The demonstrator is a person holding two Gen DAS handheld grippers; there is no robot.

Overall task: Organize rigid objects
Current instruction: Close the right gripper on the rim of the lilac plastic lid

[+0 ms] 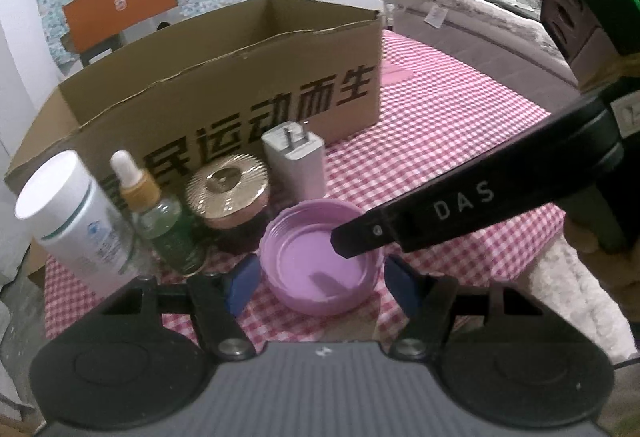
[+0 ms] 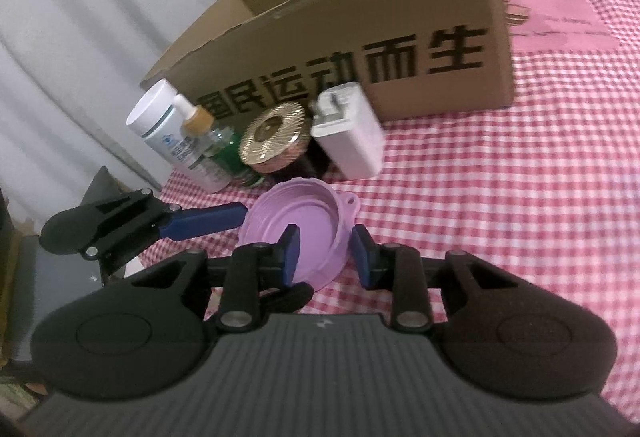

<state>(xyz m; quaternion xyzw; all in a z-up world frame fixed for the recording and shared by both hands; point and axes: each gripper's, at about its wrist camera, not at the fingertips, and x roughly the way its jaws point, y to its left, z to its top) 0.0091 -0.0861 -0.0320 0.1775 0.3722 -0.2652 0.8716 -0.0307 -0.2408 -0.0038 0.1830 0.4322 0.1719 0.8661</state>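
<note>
Lid (image 2: 296, 233), pink and upside down, sits on the checked cloth (image 2: 520, 217) near its front edge. The right gripper (image 2: 325, 257) is open around the rim. The left gripper (image 1: 320, 277) waits open too. Next: squeeze, lift, go to the box (image 2: 360, 37).

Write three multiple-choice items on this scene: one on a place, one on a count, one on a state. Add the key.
1. Where is the pink lid?
A. inside the cardboard box
B. on the checked cloth, in front of the box
C. on the orange chair

2. How many items stand in the row by the box?
A. two
B. four
C. six

3. How is the lid lying?
A. hollow side up
B. hollow side down
C. on edge

Key: 1 B, it lies on the cloth; 2 B, white bottle, dropper bottle, gold-lidded jar, charger; 3 A, its hollow shows.
</note>
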